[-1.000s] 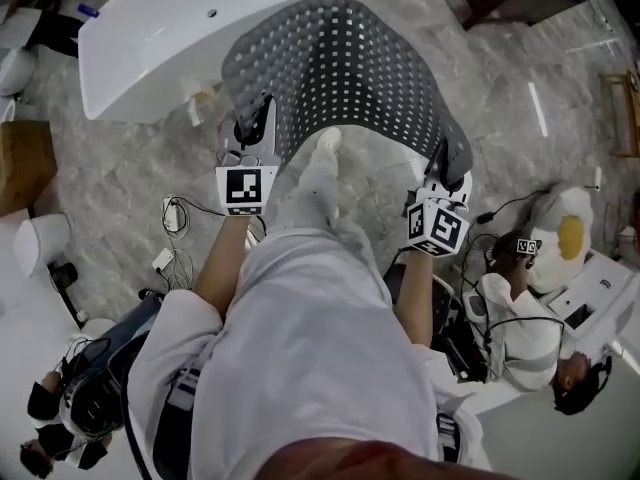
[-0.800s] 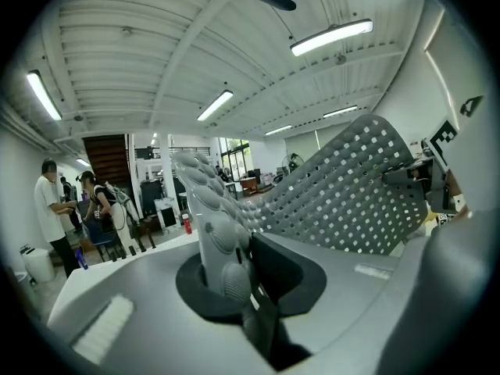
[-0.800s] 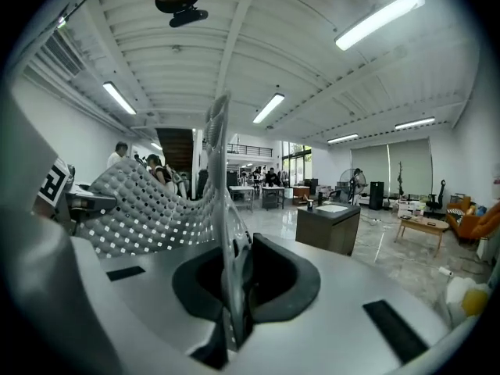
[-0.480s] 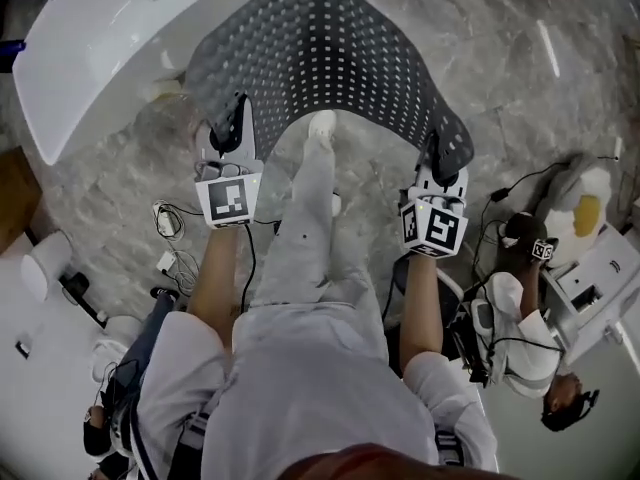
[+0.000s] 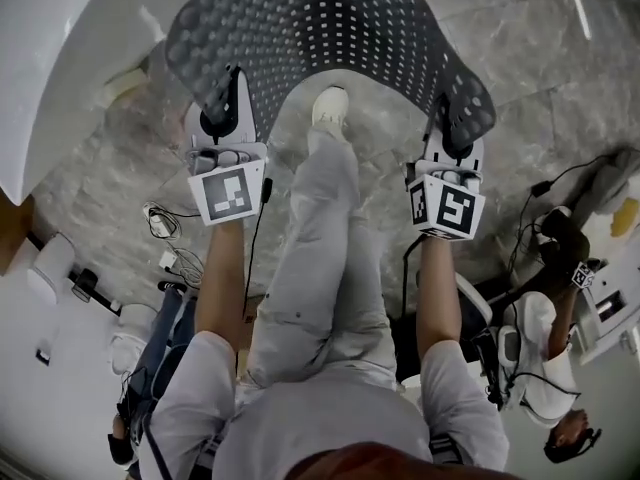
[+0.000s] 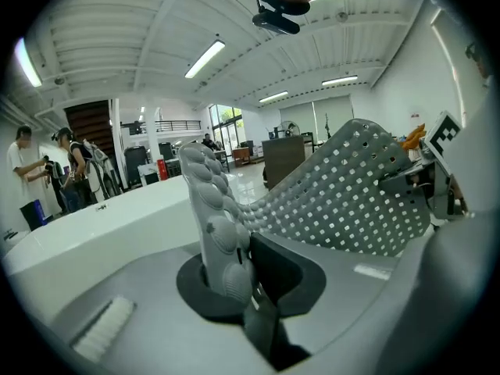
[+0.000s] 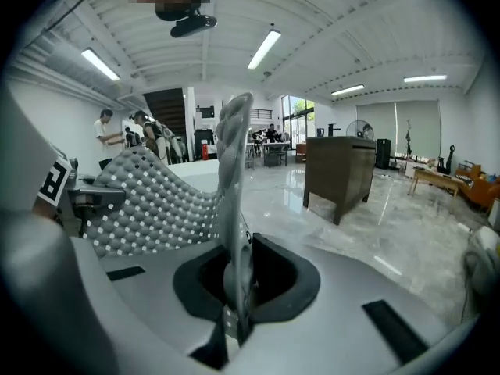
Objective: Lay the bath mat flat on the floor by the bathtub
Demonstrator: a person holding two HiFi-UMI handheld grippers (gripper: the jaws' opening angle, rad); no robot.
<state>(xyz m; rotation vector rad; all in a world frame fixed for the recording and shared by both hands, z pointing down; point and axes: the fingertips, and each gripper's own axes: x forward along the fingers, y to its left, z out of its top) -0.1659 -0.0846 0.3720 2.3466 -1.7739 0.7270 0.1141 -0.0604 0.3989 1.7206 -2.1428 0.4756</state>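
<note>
- Pinching near-left corner of grey perforated rubber bath mat [image 5: 330, 28] with left gripper [image 5: 222, 113], jaws narrow.
- Pinching near-right corner with right gripper [image 5: 447, 136], same.
- Arched aloft between them, beside white bathtub [image 5: 60, 58].

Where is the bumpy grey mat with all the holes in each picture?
Head view: the mat arches across the top, from the left gripper to the right gripper.
Left gripper view: the mat has its edge pinched in the middle and curves right.
Right gripper view: the mat has its edge pinched in the middle and spreads left.
Shared landmark: the white bathtub, top left in the head view, left in the left gripper view.
</note>
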